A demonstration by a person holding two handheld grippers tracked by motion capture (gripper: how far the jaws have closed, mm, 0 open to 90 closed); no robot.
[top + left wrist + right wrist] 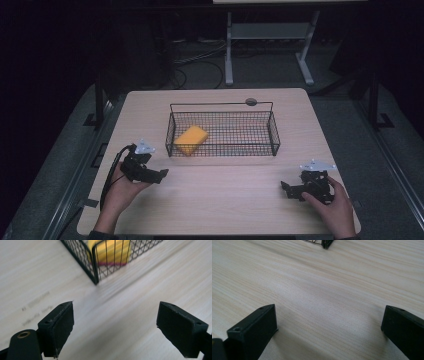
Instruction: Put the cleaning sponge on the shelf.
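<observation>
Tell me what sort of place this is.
Probably a lab or recording workspace: a bare wooden table in a dark room, loose cables on the floor, and a white metal stand behind.

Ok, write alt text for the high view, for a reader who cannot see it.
A black wire basket sits mid-table on a light wooden table, with a yellow sponge lying in its left end. Near the front edge, a person's hands hold the left gripper and right gripper, both low over the table, jaws pointing inward toward each other.
</observation>
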